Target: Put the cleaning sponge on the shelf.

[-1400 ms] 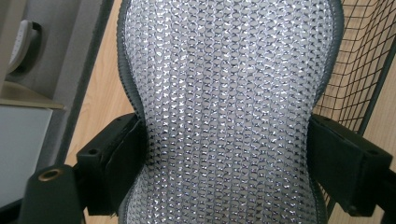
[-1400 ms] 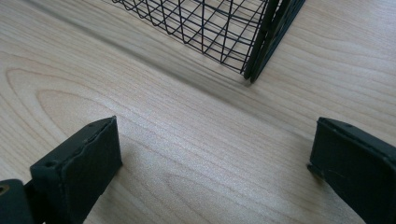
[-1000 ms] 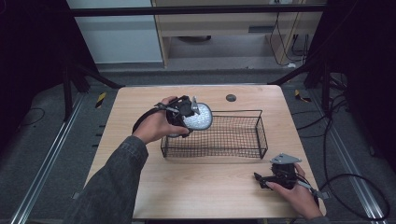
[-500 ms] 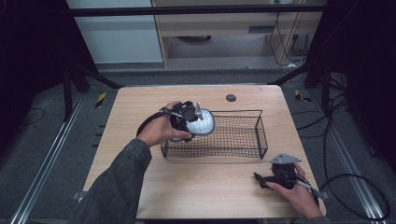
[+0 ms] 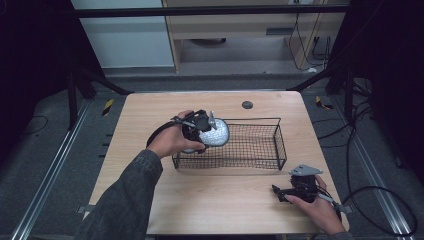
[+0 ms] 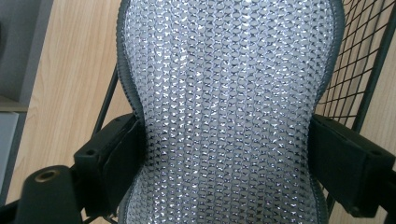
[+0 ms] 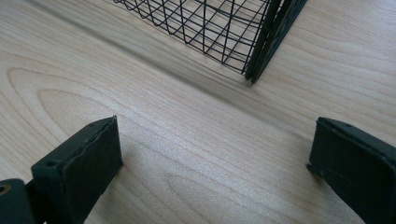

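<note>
Over the wire basket's (image 5: pixel 260 150) left end, the left gripper (image 5: pixel 207 127) has its jaws clamped across the waist of a silver mesh scrubber (image 6: pixel 229 112); lower before releasing. Rightward, the right gripper (image 5: pixel 292 191) rests on the table (image 5: pixel 150 107), jaws wide, empty.

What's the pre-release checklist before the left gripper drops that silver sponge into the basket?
1. Grip: left gripper has its jaws pinching the silver mesh sponge at its waist: ok.
2. Position: in the high view the sponge is at the left end of the wire basket, apparently over the rim: ok.
3. Fully past the rim wire: cannot tell.
4. Basket floor below free: ok where visible.
5. Right gripper open, on the table outside the basket: ok.
</note>
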